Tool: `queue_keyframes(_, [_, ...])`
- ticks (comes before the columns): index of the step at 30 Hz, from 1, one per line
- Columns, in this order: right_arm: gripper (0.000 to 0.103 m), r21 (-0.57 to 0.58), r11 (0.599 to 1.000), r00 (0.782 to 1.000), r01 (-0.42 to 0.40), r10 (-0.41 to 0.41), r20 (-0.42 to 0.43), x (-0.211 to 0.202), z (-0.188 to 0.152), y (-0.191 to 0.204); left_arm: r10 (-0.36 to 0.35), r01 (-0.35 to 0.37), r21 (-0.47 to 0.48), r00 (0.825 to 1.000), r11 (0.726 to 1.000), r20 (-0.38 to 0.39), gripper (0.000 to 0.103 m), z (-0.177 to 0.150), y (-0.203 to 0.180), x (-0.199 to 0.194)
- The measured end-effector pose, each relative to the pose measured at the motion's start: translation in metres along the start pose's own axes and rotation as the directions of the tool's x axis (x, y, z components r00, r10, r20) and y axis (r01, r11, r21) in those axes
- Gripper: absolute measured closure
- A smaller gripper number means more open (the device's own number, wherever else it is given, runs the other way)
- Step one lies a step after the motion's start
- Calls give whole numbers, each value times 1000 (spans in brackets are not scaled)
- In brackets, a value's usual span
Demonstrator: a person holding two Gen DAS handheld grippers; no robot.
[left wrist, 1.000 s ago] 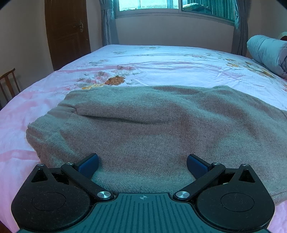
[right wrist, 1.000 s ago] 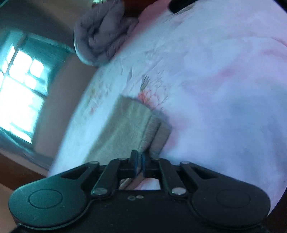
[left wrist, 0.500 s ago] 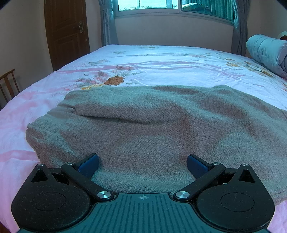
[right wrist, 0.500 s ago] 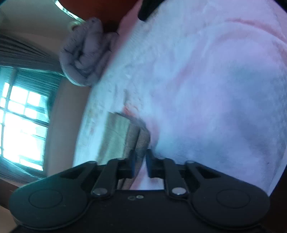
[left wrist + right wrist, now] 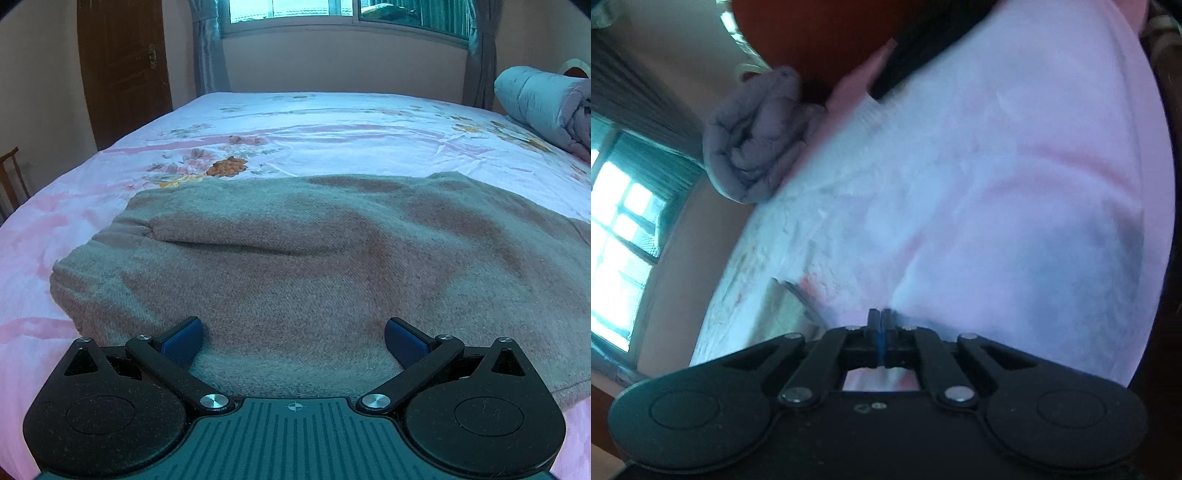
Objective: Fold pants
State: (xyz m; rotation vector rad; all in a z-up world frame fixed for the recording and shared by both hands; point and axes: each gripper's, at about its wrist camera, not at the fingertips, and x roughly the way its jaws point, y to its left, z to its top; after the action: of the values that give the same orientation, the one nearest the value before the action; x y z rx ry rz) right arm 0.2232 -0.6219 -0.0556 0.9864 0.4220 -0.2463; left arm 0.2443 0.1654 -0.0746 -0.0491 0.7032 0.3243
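Observation:
Grey-brown woolly pants (image 5: pixel 295 251) lie spread flat across the flowered pink bed sheet (image 5: pixel 332 136). My left gripper (image 5: pixel 293 336) stands open over their near edge, its blue pads wide apart and the cloth lying between them untouched. In the right wrist view only a blurred end of the pants (image 5: pixel 786 314) shows, low and to the left of my right gripper (image 5: pixel 881 321). Its jaws are shut pad to pad with nothing between them, above bare pink sheet (image 5: pixel 997 203).
A rolled grey quilt (image 5: pixel 543 103) lies at the bed's far right, also seen as a quilt roll (image 5: pixel 753 136) in the right wrist view. A brown door (image 5: pixel 122 66) and a chair (image 5: pixel 11 181) stand left of the bed. A curtained window (image 5: pixel 332 11) is behind.
The right wrist view has swung: the pants' end, earlier at the right jaws, now lies off to their left, and the jaws are closed empty. The left gripper and pants are unchanged.

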Motion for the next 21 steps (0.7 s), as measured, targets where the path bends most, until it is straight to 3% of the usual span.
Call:
queue_keyframes(3, [86,71,989,989,-133,137,-58,-2,0,7,5,-5,-5,1000,1000,6,0,-1,-1,1])
queue_keyframes(6, [87,111,975,974,-193,204,-98,10,-6,18,9,-9,-8,1000,1000,1,0,-1,-2,0])
queue_keyframes(8, [87,146,979,976,-145,166,-140,22,-11,21,7,-8,-6,1000,1000,-6,0,0,-2,0])
queue_keyframes(12, [87,192,971,971,-140,173,-166,36,-14,25,0,0,-2,1000,1000,-15,0,2,0,1])
queue_keyframes(13, [89,190,972,970,-137,171,-173,42,-15,28,-1,1,-1,1000,1000,-15,0,2,0,2])
queue_keyframes(15, [103,153,983,973,-100,128,-190,44,-17,31,-3,3,2,1000,1000,-17,0,2,0,2])
queue_keyframes(18, [103,121,984,977,-133,151,-152,27,-21,35,-11,11,5,1000,1000,-16,0,2,2,1])
queue_keyframes(21, [103,139,986,982,-94,115,-152,26,-28,22,-13,13,6,1000,1000,-13,0,1,2,1])
